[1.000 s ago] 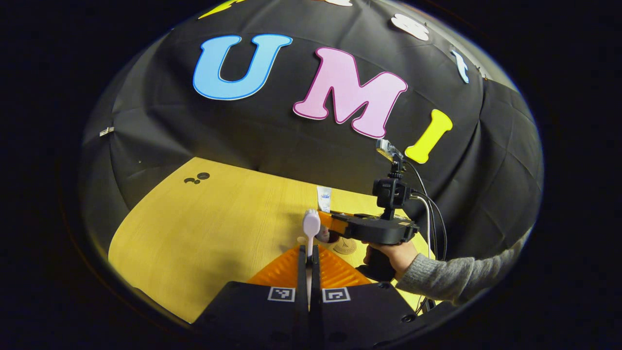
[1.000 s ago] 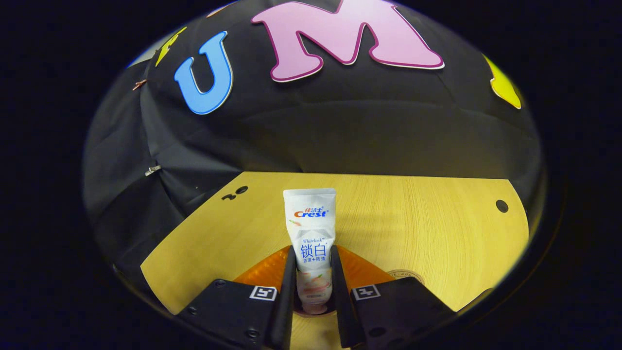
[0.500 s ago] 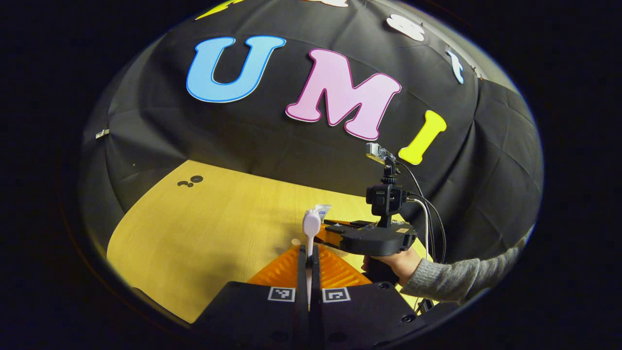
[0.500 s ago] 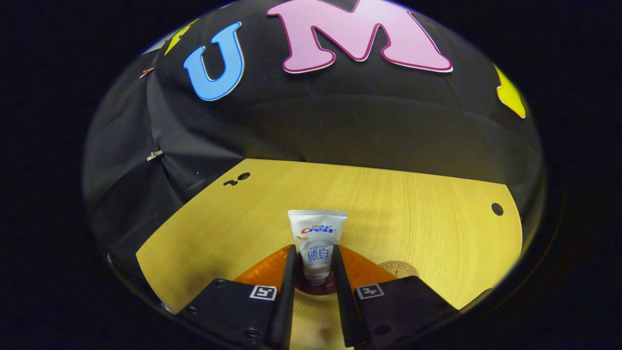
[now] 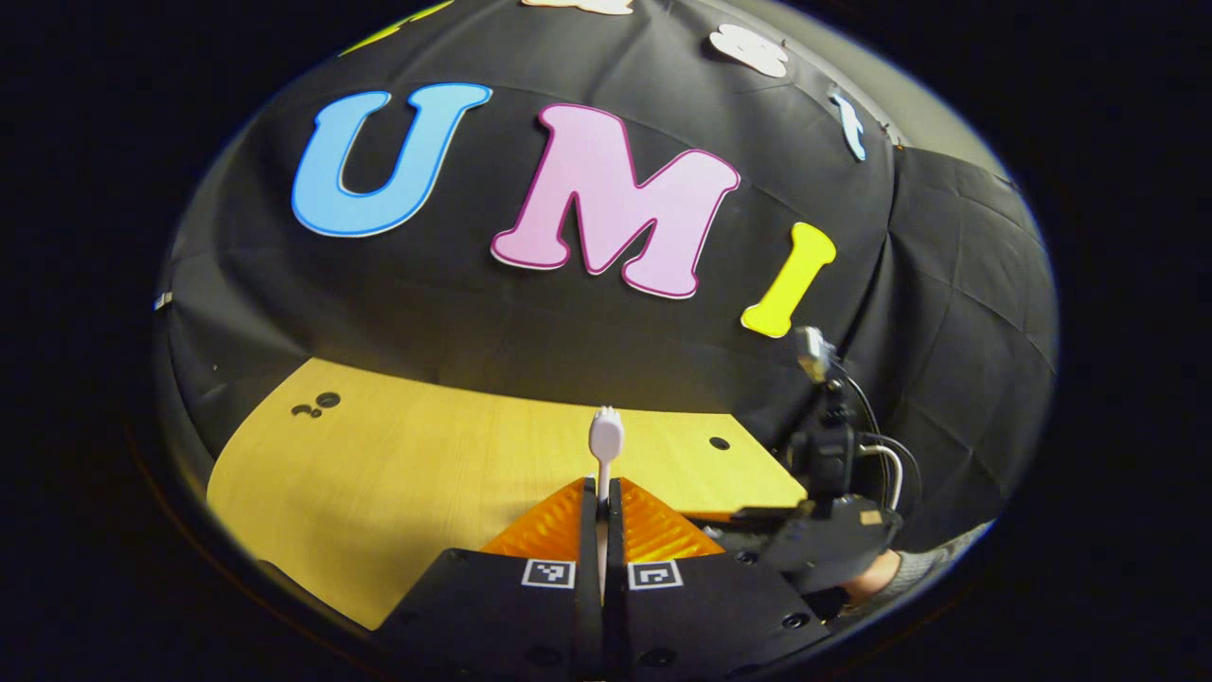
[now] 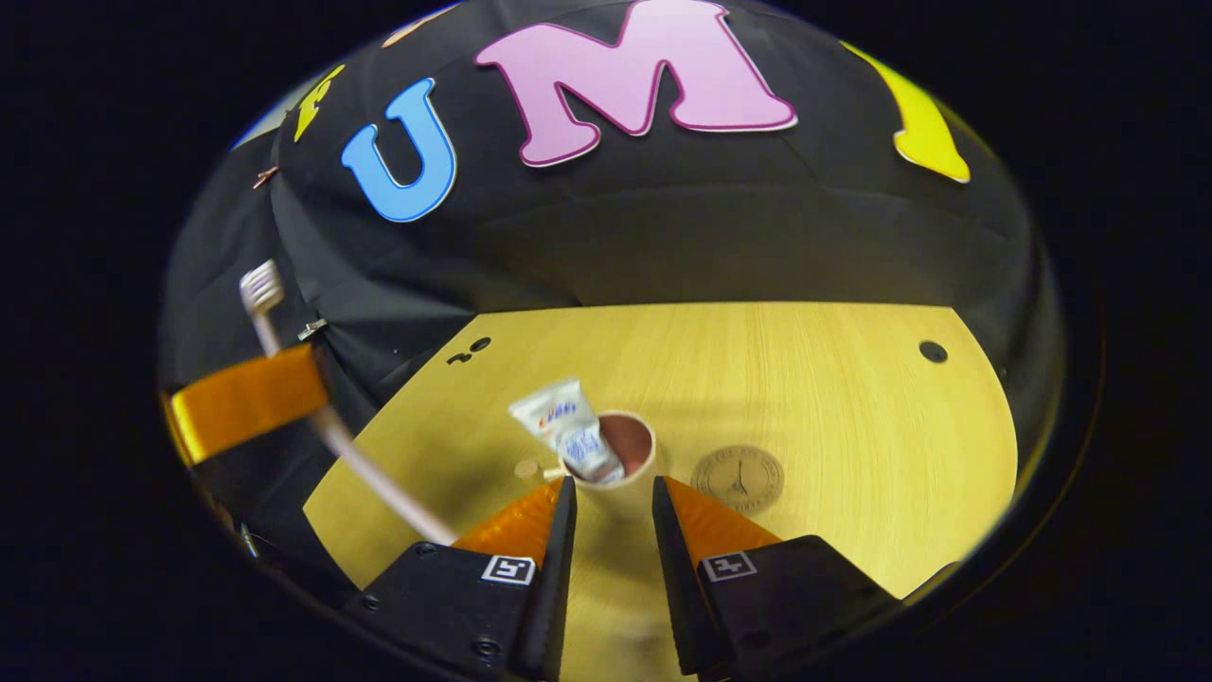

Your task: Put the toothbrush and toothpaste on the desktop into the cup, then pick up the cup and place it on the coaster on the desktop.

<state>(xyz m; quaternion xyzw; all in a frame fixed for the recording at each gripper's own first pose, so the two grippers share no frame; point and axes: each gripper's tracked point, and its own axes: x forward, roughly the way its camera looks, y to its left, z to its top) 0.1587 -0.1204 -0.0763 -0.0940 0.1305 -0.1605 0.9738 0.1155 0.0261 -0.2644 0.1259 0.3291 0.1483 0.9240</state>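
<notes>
In the right gripper view a white toothpaste tube (image 6: 566, 431) leans in a pale cup (image 6: 620, 459) with a reddish inside. My right gripper (image 6: 611, 488) is open just short of the cup, with nothing between its fingers. A round brown coaster (image 6: 737, 478) lies flat to the cup's right. My left gripper (image 5: 606, 485) is shut on a white toothbrush (image 5: 606, 436), head up. The same toothbrush (image 6: 260, 289) appears at the left of the right gripper view, slanting through the left gripper's fingers (image 6: 246, 403). The right gripper (image 5: 819, 540) and a hand (image 5: 866, 587) show at the lower right.
The yellow wooden table (image 6: 833, 417) has a small round hole (image 6: 933, 350) at the far right and a few holes (image 6: 464, 355) at the far left. A small pale round thing (image 6: 525, 469) lies just left of the cup. The black cloth wall stands behind the table.
My right gripper has opened and drawn back; the toothpaste it held now leans in the cup. The left gripper's view has swung, so the right gripper sits far right and lower.
</notes>
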